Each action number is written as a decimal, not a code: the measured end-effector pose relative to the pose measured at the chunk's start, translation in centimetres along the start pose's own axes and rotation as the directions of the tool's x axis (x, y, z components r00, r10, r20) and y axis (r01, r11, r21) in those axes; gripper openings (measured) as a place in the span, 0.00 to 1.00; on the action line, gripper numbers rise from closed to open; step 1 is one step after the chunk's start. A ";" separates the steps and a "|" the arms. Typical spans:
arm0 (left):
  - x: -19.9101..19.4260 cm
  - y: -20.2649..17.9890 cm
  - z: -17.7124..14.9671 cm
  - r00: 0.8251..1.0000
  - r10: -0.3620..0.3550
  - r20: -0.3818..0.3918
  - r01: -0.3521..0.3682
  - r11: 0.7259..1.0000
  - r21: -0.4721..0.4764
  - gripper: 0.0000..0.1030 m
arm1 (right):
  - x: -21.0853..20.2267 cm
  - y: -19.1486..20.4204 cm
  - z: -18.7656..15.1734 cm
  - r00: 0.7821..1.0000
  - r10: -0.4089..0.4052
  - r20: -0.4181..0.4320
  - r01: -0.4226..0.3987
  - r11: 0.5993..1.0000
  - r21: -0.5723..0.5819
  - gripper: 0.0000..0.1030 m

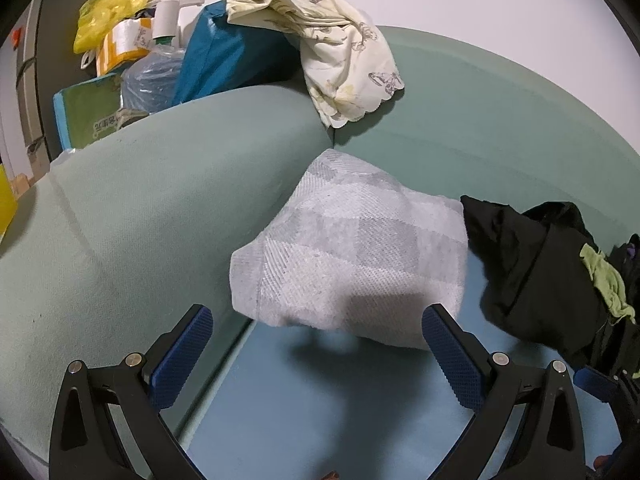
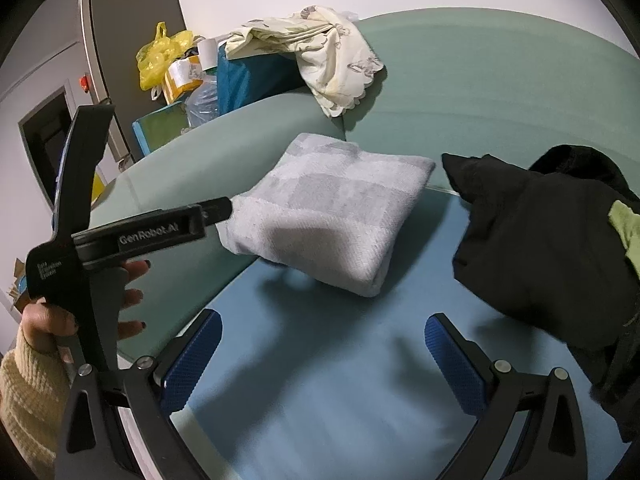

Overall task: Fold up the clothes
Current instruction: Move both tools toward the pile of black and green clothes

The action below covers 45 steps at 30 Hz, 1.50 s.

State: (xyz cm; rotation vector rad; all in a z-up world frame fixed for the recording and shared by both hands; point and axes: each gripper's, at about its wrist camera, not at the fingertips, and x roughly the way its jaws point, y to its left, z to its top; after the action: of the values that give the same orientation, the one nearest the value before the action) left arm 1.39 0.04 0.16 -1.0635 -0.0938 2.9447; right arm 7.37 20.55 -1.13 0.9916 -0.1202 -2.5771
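A folded grey-white checked towel (image 1: 348,248) (image 2: 332,216) lies on the blue seat cover (image 1: 320,408), against the green sofa arm. My left gripper (image 1: 318,356) is open just short of the towel's near edge, with nothing between its blue pads (image 1: 184,360). In the right wrist view a hand holds that left gripper (image 2: 216,210), its tip beside the towel's left edge. My right gripper (image 2: 322,360) hangs open and empty over the blue cover (image 2: 320,400), nearer than the towel. To the right sits a crumpled black garment (image 1: 532,264) (image 2: 540,248) with a light green piece (image 1: 604,280) on it.
A cream patterned cloth (image 1: 340,52) drapes over a blue bag (image 1: 224,56) behind the sofa arm (image 1: 160,200). Past it stand a water bottle (image 1: 152,80), a yellow plastic bag (image 1: 104,12) and a green box (image 1: 84,116). The sofa back (image 1: 500,120) runs along the white wall.
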 end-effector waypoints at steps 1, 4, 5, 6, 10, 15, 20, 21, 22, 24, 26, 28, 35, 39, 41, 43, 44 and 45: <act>-0.1 0.0 -0.1 1.000 0.001 0.001 -0.001 1.000 0.001 1.00 | -0.1 -0.2 0.0 1.000 0.008 0.003 -0.008 1.000 0.016 1.00; -0.6 -0.1 -0.4 1.000 0.019 -0.001 -0.019 1.000 0.008 1.00 | -0.5 -0.8 0.0 0.999 0.030 0.013 -0.031 0.998 0.063 1.00; -0.8 -0.1 -0.6 1.000 0.018 -0.002 -0.018 1.000 0.007 1.00 | -0.6 -1.0 0.1 0.999 0.038 0.017 -0.039 0.996 0.079 1.00; -1.1 -0.1 -0.7 1.000 0.018 -0.003 -0.018 1.000 0.005 1.00 | -0.9 -1.3 0.1 0.999 0.046 0.018 -0.047 0.995 0.091 1.00; -2.7 -0.5 -1.4 1.000 0.018 -0.007 -0.018 1.000 0.013 1.00 | -3.1 -2.1 -0.7 0.998 0.051 0.029 -0.054 0.993 0.105 1.00; -6.4 -1.8 -2.3 0.999 0.029 0.016 -0.030 0.998 0.050 1.00 | -6.9 -1.3 -2.7 0.998 0.017 0.062 -0.023 0.994 0.103 1.00; -11.8 -2.8 -2.8 0.995 0.016 0.097 -0.021 0.998 0.057 1.00 | -10.7 -0.6 -4.1 0.995 0.003 0.104 -0.013 0.995 0.097 1.00; -12.7 -3.0 -2.9 0.994 0.009 0.106 -0.015 0.998 0.059 1.00 | -11.5 -0.6 -4.5 0.994 -0.003 0.109 -0.008 0.995 0.096 1.00; -13.5 -3.3 -2.9 0.994 0.001 0.111 -0.008 0.998 0.067 1.00 | -12.1 -0.6 -4.8 0.994 -0.007 0.113 -0.004 0.995 0.098 1.00; -14.8 -4.5 -3.0 0.992 -0.012 0.124 -0.001 0.995 0.100 1.00 | -13.4 -0.7 -5.7 0.993 -0.008 0.118 -0.005 0.994 0.109 1.00; -15.8 -6.0 -3.1 0.991 -0.026 0.134 0.008 0.991 0.137 1.00 | -14.6 -1.2 -6.3 0.992 -0.018 0.125 0.003 0.993 0.120 1.00; -16.5 -7.8 -3.2 0.989 -0.048 0.139 0.024 0.985 0.171 1.00 | -15.9 -1.9 -6.9 0.990 -0.037 0.135 0.019 0.991 0.130 1.00; -17.0 -14.9 -3.6 0.980 -0.152 0.130 0.117 0.964 0.240 1.00 | -19.8 -6.6 -8.1 0.977 -0.146 0.157 0.117 0.976 0.182 1.00; -16.3 -18.5 -3.8 0.974 -0.205 0.101 0.172 0.949 0.264 1.00 | -21.6 -9.7 -9.0 0.965 -0.211 0.156 0.172 0.958 0.230 1.00; -15.8 -20.3 -3.9 0.971 -0.224 0.085 0.192 0.939 0.287 1.00 | -22.2 -11.1 -9.5 0.959 -0.241 0.149 0.199 0.947 0.252 1.00; -15.5 -21.7 -4.1 0.967 -0.243 0.071 0.211 0.931 0.299 1.00 | -22.6 -12.4 -9.6 0.953 -0.270 0.138 0.227 0.936 0.268 1.00; -15.2 -22.4 -4.2 0.965 -0.254 0.061 0.225 0.926 0.304 1.00 | -22.9 -12.9 -9.7 0.949 -0.284 0.134 0.240 0.931 0.275 1.00; -15.0 -23.0 -4.3 0.963 -0.263 0.052 0.235 0.922 0.307 1.00 | -23.1 -13.4 -9.8 0.946 -0.296 0.131 0.251 0.926 0.282 1.00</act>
State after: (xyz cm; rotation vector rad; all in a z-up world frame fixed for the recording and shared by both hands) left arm 15.44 22.81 7.81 -0.8066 0.1959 2.6656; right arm 25.35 42.11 3.27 0.9290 -0.4050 -2.9623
